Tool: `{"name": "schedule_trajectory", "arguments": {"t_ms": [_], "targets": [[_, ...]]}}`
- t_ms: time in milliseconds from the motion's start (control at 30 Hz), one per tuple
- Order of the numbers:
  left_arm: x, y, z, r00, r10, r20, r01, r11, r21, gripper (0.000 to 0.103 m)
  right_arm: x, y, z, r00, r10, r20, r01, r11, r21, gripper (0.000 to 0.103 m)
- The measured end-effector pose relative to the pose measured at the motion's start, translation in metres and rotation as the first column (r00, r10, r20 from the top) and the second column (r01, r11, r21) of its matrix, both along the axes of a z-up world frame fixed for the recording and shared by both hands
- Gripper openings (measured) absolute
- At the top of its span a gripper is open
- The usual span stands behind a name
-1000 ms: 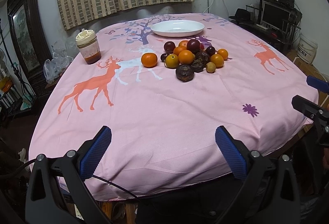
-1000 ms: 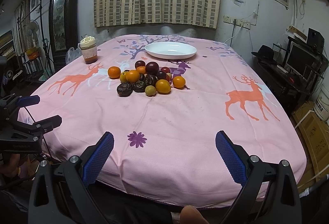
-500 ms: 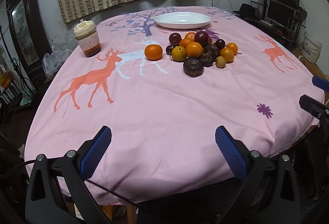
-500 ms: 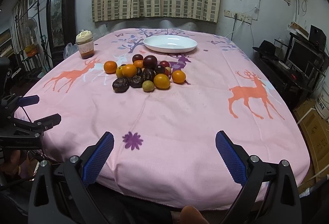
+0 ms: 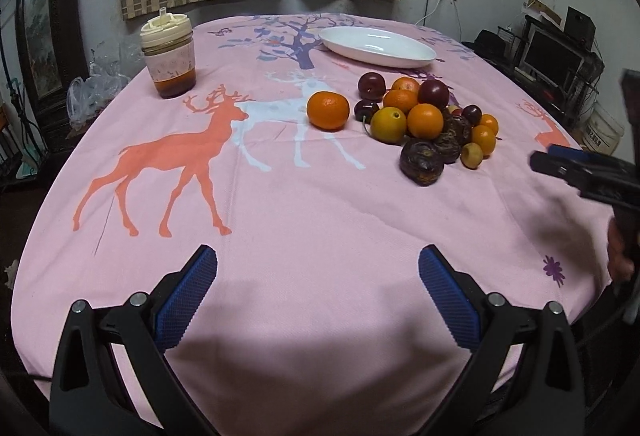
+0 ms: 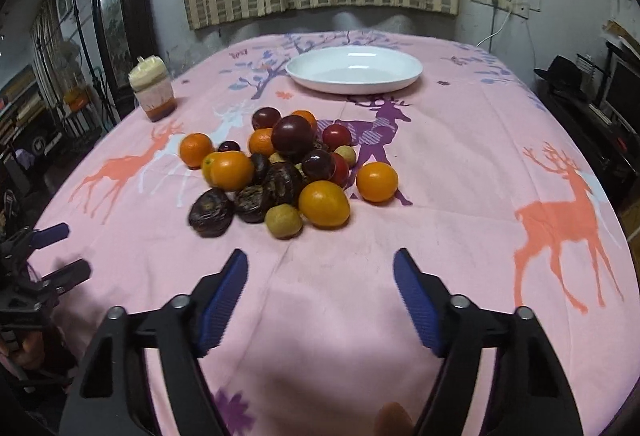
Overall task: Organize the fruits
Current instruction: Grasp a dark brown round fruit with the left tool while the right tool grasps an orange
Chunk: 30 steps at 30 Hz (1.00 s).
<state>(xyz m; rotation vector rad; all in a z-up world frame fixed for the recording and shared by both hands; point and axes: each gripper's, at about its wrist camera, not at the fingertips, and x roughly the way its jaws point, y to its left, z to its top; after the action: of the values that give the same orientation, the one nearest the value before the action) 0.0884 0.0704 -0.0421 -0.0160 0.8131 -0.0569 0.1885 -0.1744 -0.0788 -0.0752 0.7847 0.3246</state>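
My right gripper (image 6: pixel 320 288) has nothing between its blue ribbed pads; its jaws are closing on empty air, aimed down at the pink deer-print tablecloth (image 6: pixel 460 196) just short of the heap of mixed fruit (image 6: pixel 280 172). My left gripper (image 5: pixel 318 296) stands wide open, also empty, over bare cloth well short of that heap and to its left side. I judge the task barely begun: every fruit I can see lies in the heap or touching its edge, namely round orange citrus, glossy dark red plums, wrinkled dark brown fruits and small yellow-green ones, with one orange tangerine (image 5: pixel 328 111) just beside the heap on its left. The white oval ceramic dish (image 6: pixel 354 69) beyond the heap holds nothing. A plastic lidded jar of brown contents (image 5: pixel 169 56) stands well left of the heap. Both grippers point downward toward the table, right nearer the fruit.
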Motion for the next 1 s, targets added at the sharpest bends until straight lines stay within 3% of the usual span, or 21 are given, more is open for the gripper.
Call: {"name": "schedule_trajectory", "arguments": {"t_ms": [67, 167, 200, 467, 667, 767, 833, 1000], "targets": [[0.005, 0.003, 0.0, 1.0, -0.017, 0.008, 0.017, 1.0, -0.009, 0.098, 0.019, 0.004, -0.004, 1.0, 0.015, -0.023, -0.016, 1.0, -0.019, 0.061], [0.014, 0.003, 0.0, 0.999, -0.048, 0.004, 0.048, 0.998, -0.032, 0.088, 0.04, 0.008, -0.012, 0.998, 0.018, -0.061, -0.02, 0.999, -0.045, 0.053], [0.018, 0.002, -0.001, 0.998, -0.057, -0.004, 0.057, 0.998, -0.039, 0.084, 0.046, 0.01, -0.014, 0.997, 0.029, -0.076, -0.032, 0.998, -0.045, 0.053], [0.043, -0.009, -0.005, 0.995, -0.095, -0.041, 0.093, 0.994, -0.055, 0.083, 0.073, 0.016, -0.021, 0.992, 0.068, -0.109, -0.071, 0.997, -0.023, 0.052], [0.062, -0.027, -0.004, 0.986, -0.151, -0.065, 0.146, 0.987, -0.073, 0.083, 0.086, 0.006, -0.027, 0.981, 0.133, -0.14, -0.12, 0.988, 0.094, 0.049], [0.075, -0.041, -0.005, 0.979, -0.191, -0.068, 0.187, 0.98, -0.065, 0.082, 0.094, -0.005, -0.032, 0.969, 0.149, -0.195, -0.115, 0.977, 0.179, 0.047], [0.088, -0.051, -0.008, 0.973, -0.212, -0.09, 0.208, 0.976, -0.058, 0.072, 0.093, -0.011, -0.033, 0.957, 0.178, -0.228, -0.124, 0.964, 0.233, 0.042], [0.115, -0.064, -0.02, 0.958, -0.248, -0.143, 0.238, 0.968, -0.082, 0.066, 0.094, -0.011, -0.036, 0.954, 0.201, -0.223, -0.144, 0.958, 0.248, 0.044]]}}
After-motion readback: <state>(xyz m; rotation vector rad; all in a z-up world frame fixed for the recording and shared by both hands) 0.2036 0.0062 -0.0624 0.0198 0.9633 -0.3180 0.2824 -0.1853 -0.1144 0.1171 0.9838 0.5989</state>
